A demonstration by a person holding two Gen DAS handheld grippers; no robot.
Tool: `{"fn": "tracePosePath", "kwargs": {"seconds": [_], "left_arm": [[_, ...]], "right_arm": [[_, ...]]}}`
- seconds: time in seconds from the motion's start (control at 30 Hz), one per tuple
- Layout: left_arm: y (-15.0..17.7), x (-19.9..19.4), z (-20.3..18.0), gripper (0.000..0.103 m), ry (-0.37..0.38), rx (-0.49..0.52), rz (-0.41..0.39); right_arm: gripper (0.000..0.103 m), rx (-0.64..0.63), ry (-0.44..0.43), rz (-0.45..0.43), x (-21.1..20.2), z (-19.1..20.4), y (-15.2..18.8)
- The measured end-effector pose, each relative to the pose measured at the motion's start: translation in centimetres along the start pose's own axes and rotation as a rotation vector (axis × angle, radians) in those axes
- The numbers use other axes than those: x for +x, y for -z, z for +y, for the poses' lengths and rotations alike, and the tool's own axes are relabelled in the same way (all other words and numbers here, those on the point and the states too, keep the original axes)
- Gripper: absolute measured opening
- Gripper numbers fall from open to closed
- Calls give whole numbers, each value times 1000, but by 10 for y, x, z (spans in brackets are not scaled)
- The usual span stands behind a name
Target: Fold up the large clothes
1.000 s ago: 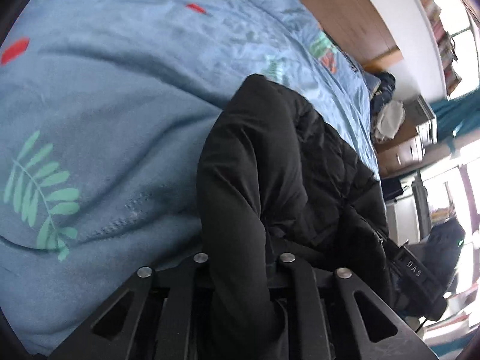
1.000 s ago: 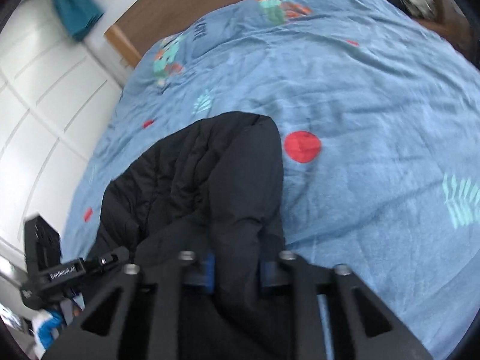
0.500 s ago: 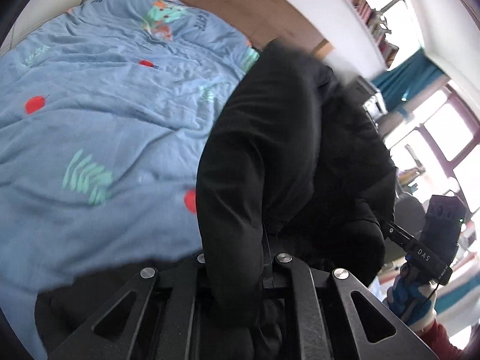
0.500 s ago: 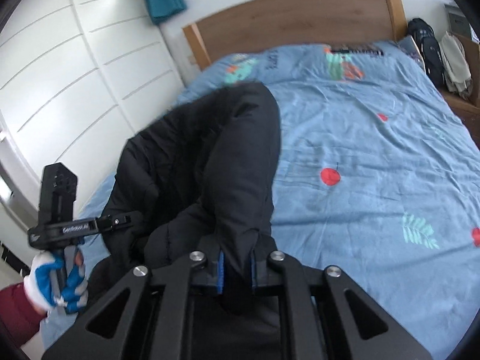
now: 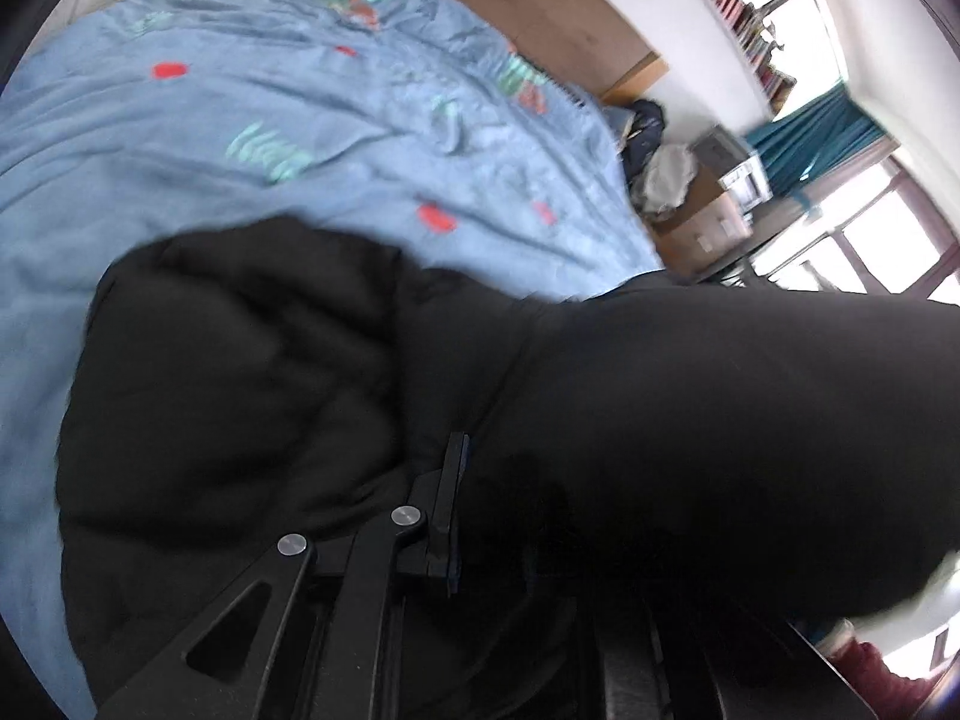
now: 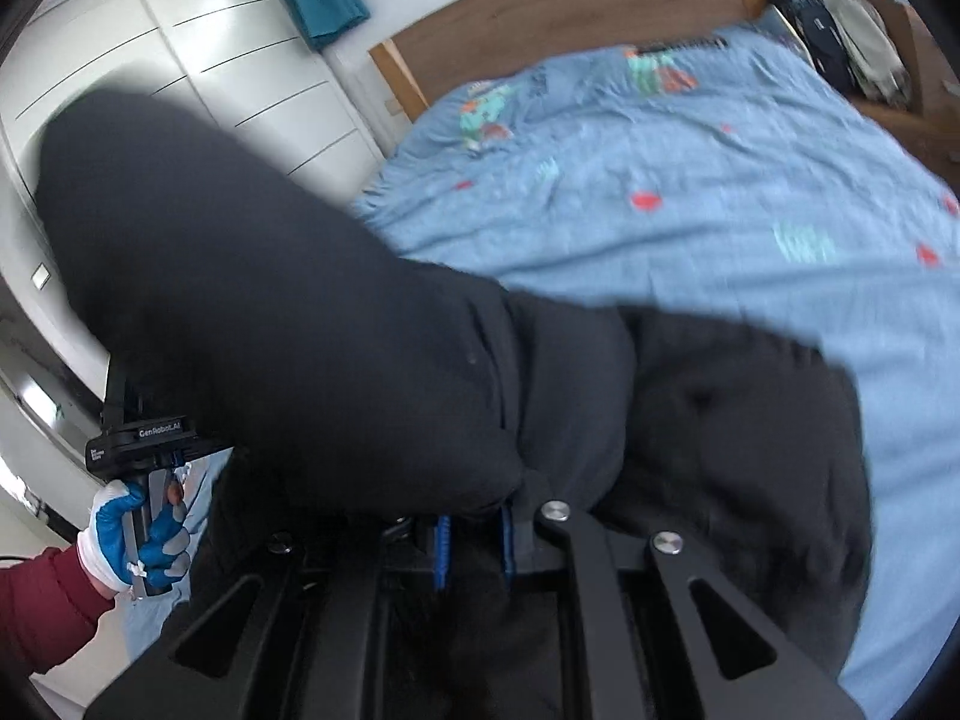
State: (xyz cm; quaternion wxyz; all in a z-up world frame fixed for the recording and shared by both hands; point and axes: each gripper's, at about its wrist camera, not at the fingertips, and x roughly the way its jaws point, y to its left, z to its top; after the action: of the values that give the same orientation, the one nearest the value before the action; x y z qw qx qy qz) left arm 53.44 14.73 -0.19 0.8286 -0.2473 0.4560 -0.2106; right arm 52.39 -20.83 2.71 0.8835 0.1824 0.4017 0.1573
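Black puffy quilted jacket (image 5: pixel 252 372) is draping over the near part of the bed's light blue leaf-and-dot-print duvet (image 5: pixel 252 138), part of it hanging lifted between the two claws. Left claw (image 5: pixel 480 510) is opening its jaws, jacket fabric bunched between them; whether the pads are pressing cannot be told. Right claw (image 6: pixel 471 546) is clamping tight on a jacket fold. Blue-and-white gloved hand (image 6: pixel 135 540) is gripping the left claw's handle.
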Motion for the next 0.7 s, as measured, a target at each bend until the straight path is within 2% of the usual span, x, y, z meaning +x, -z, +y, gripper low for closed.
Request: {"fn": "tracePosePath", "kwargs": {"seconds": [0.07, 0.13, 0.27, 0.37, 0.4, 0.43, 0.6, 0.7], "left_arm": [[9, -2, 6, 16, -15, -11, 6], [15, -9, 7, 24, -26, -16, 10], [25, -22, 7, 28, -57, -6, 32], [31, -41, 13, 33, -92, -28, 44], [31, -46, 14, 35, -105, -35, 45], [31, -56, 17, 36, -124, -45, 43], [13, -101, 17, 44, -189, -71, -5], [-12, -121, 1, 53, -208, -54, -53]], "right_arm": [[14, 36, 4, 0, 1, -8, 17], [14, 68, -2, -9, -1, -14, 26], [18, 59, 27, -5, -11, -12, 28], [29, 49, 56, 21, -22, -11, 25], [39, 44, 78, 42, -27, -11, 25], [42, 42, 92, 60, -31, -12, 25], [43, 45, 136, 125, -67, -17, 33], [44, 36, 159, 118, -93, -13, 19]]}}
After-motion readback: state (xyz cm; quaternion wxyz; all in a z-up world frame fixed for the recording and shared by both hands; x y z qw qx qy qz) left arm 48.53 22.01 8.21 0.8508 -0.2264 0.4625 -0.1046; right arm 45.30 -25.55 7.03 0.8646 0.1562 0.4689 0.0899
